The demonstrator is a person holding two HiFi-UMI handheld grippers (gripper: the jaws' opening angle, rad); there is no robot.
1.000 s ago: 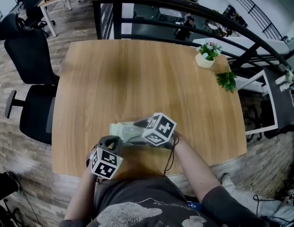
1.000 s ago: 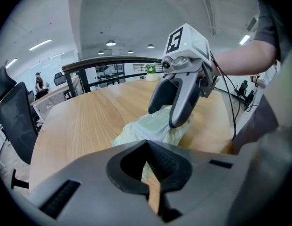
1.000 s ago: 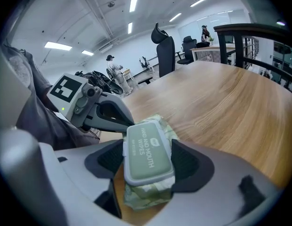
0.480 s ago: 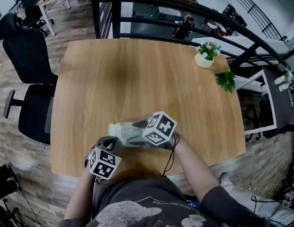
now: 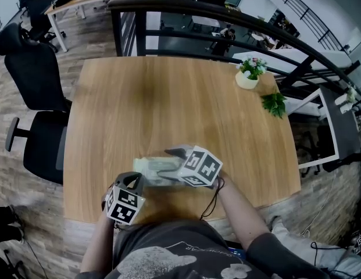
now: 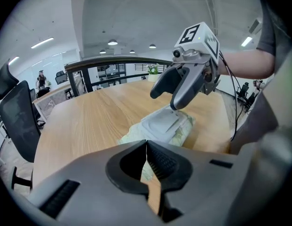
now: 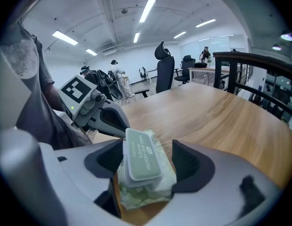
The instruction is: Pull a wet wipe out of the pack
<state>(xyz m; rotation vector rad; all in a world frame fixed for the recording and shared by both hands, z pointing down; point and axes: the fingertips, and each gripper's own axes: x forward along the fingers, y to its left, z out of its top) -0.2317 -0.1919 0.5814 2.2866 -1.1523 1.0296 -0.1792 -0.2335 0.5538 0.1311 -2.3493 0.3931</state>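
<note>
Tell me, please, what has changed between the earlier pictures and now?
The right gripper has rolled a little and shifted slightly rightward in the head view, its jaws open around the wipe pack. No grip or release shows. The left gripper stays shut at the pack's end; the pack lies unmoved on the table, and the flower pot too.

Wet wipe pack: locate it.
In the head view, the wet wipe pack lies near the table's front edge, between the left gripper and right gripper.
</note>
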